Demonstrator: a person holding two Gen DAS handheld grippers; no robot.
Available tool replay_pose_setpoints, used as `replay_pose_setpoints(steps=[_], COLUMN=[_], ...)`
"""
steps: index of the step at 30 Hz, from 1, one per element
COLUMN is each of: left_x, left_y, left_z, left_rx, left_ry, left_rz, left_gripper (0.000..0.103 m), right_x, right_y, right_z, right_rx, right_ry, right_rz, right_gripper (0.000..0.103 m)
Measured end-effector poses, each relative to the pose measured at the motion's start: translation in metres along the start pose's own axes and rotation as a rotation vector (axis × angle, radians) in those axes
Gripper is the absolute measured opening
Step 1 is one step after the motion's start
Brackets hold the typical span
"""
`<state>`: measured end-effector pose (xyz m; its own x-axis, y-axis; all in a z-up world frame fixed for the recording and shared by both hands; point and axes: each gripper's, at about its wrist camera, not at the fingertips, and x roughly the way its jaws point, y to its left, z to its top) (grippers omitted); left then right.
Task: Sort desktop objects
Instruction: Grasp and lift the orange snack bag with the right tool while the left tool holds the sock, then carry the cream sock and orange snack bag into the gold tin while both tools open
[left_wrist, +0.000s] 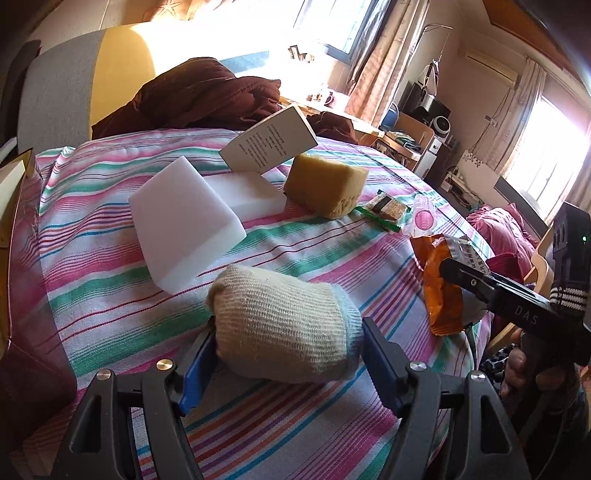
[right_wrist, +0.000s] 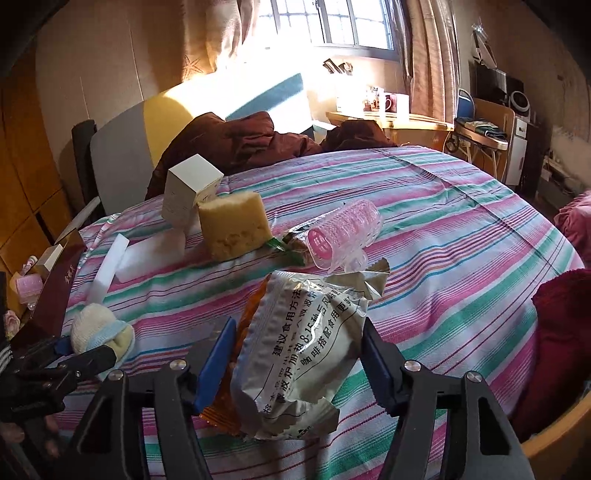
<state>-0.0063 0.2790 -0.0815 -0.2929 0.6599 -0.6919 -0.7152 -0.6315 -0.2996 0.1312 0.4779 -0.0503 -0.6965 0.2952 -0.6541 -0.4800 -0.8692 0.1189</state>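
**Left wrist view: two grippers, each around an item on a striped bedspread**

Left wrist view: the left gripper (left_wrist: 288, 354) has its blue-padded fingers on either side of a cream rolled sock (left_wrist: 284, 325) with a pale blue cuff. The left pad touches the sock's side. The right pad sits just beside the cuff, so whether the jaws are truly pinching cannot be told. The sock lies on the striped bedspread (left_wrist: 110, 258), close to the camera.

Right wrist view: the right gripper (right_wrist: 299, 362) holds a silver and orange snack packet (right_wrist: 299, 354) between its fingers. The packet stands tilted up off the cloth, which suggests a firm pinch.

Farther back lie a white foam block (left_wrist: 184, 218), a yellow sponge (left_wrist: 327, 184), a white carton (left_wrist: 271, 138) leaning on the sponge, a small green-edged wrapper (left_wrist: 384, 210) and a pink hair roller (right_wrist: 343, 236) in clear plastic. An open dark red box (right_wrist: 55, 291) at the left edge holds another roller.

To do this step well, I judge each grip should be centred and snug before lifting. The soft sock may slip from a grip taken near its end. The crinkly packet should be squeezed gently. Keep the two grippers well apart while carrying.
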Motion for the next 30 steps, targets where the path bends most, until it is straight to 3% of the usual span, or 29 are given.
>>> replay_pose_setpoints(steps=[9, 17, 24, 30], left_x=[-0.010, -0.053, -0.102, -0.151], left_y=[0.000, -0.004, 0.030, 0.083], left_z=[-0.004, -0.008, -0.012, -0.020], left_rx=[-0.003, 0.047, -0.034, -0.144], left_ry=[-0.030, -0.121, -0.194, -0.264], left_rz=[0.002, 0.033, 0.098, 0.210], left_gripper=[0.066, 0.066, 0.066, 0.066], right_x=[-0.008, -0.016, -0.018, -0.020], right_y=[0.016, 0.046, 0.110, 0.177], right_z=[0.000, 0.004, 0.012, 0.020], right_rx=[-0.054, -0.093, -0.192, -0.286], right_ry=[0.001, -0.010, -0.020, -0.030], right_rz=[0.032, 0.122, 0.262, 0.397], right_gripper=[0.058, 0.057, 0.057, 0.057])
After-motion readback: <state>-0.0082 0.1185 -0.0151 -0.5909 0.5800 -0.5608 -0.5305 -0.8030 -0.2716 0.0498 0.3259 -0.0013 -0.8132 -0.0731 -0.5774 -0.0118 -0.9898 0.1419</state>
